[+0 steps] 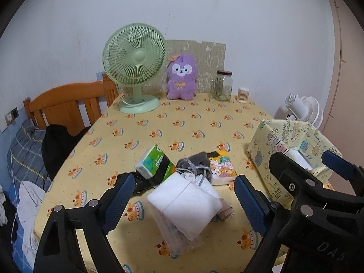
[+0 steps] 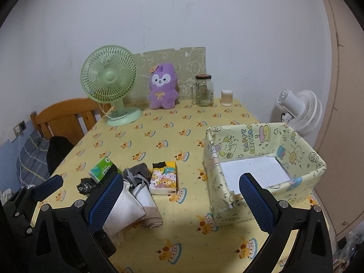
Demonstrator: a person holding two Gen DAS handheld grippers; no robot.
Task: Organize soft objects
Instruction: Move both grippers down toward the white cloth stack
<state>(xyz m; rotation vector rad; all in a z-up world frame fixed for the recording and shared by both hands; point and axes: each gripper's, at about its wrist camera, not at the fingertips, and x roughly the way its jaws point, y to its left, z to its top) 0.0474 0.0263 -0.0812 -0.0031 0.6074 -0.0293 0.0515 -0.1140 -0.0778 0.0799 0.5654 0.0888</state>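
Both hand-held grippers, left [image 1: 182, 195] and right [image 2: 179, 198], gape released over the worktop [image 2: 159, 136]. Near its front edge lie soft packs: a white tissue pack [image 1: 186, 204], a green one [image 1: 154, 161] and a cartoon-printed one [image 2: 164, 177] (glossy). The paper-wrapped box [image 2: 261, 141] reads "HAPPY BIRTHDAY".

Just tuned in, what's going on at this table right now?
A person holds two hand-held grippers over a pile of soft things on the yellow tablecloth. The left hand-held gripper is open around a white pack lying on the pile. The right hand-held gripper is open too, holding nothing, near the decorated box. The green tissue pack and cartoon tissue pack lie outside it.
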